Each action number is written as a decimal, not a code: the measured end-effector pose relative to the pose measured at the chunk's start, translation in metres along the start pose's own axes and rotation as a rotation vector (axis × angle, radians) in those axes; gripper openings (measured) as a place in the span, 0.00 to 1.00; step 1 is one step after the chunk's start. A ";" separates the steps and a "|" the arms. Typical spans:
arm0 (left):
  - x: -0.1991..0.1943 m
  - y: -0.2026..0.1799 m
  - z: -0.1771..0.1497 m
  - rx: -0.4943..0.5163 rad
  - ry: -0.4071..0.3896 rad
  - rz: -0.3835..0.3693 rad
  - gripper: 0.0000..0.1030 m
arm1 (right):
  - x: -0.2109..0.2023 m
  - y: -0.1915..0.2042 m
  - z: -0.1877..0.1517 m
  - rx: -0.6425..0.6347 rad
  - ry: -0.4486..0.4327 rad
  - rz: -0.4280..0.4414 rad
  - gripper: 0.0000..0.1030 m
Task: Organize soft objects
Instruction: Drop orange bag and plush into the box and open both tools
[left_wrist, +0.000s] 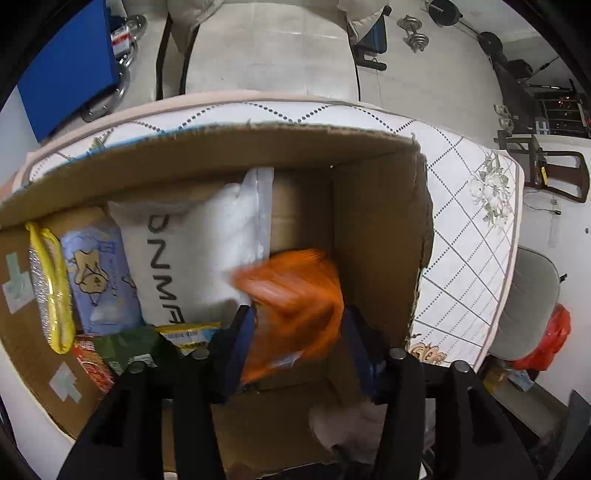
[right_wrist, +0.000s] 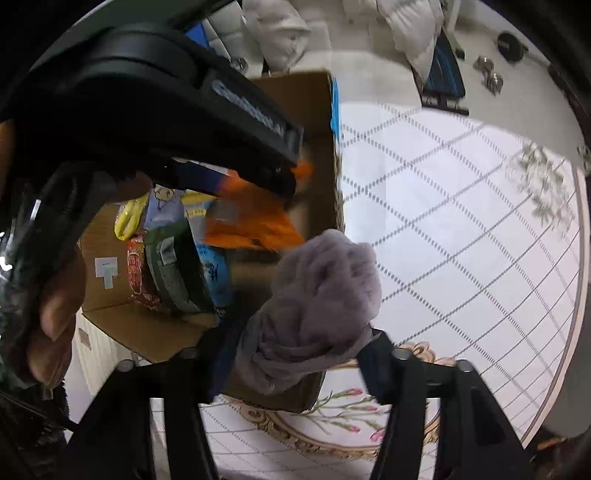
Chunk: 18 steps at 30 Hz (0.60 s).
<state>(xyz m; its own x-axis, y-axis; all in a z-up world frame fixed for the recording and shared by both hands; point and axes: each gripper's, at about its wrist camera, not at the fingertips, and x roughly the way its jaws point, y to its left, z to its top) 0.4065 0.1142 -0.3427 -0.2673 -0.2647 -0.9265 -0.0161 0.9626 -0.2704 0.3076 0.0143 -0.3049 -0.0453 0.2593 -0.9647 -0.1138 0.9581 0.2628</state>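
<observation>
The right gripper (right_wrist: 295, 354) pinches a bunched grey cloth (right_wrist: 317, 295) between its fingers, just above the near edge of a cardboard box (right_wrist: 147, 332). Beside it, the left gripper (left_wrist: 295, 332) hangs over the box with its fingers spread, and a blurred orange packet (left_wrist: 295, 302) sits between them; whether they touch it is unclear. Further in, the box (left_wrist: 369, 221) holds a white pillow (left_wrist: 192, 251), a blue packet (left_wrist: 99, 273), a yellow pouch (left_wrist: 51, 288) and green and red packets. The box rests on a quilted mattress (left_wrist: 461, 229).
</observation>
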 end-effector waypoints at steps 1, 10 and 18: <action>-0.001 0.000 0.000 0.004 -0.009 0.008 0.59 | 0.000 -0.001 0.000 0.005 0.001 -0.001 0.76; -0.045 0.011 -0.028 0.005 -0.155 0.045 0.75 | -0.018 -0.005 0.000 0.041 -0.032 -0.039 0.84; -0.077 0.043 -0.099 -0.060 -0.341 0.166 0.76 | -0.033 -0.001 -0.017 0.053 -0.075 -0.112 0.95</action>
<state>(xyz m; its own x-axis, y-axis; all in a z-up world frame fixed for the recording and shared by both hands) 0.3313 0.1817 -0.2577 0.0646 -0.0996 -0.9929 -0.0586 0.9929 -0.1034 0.2925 0.0028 -0.2732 0.0395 0.1570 -0.9868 -0.0609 0.9861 0.1545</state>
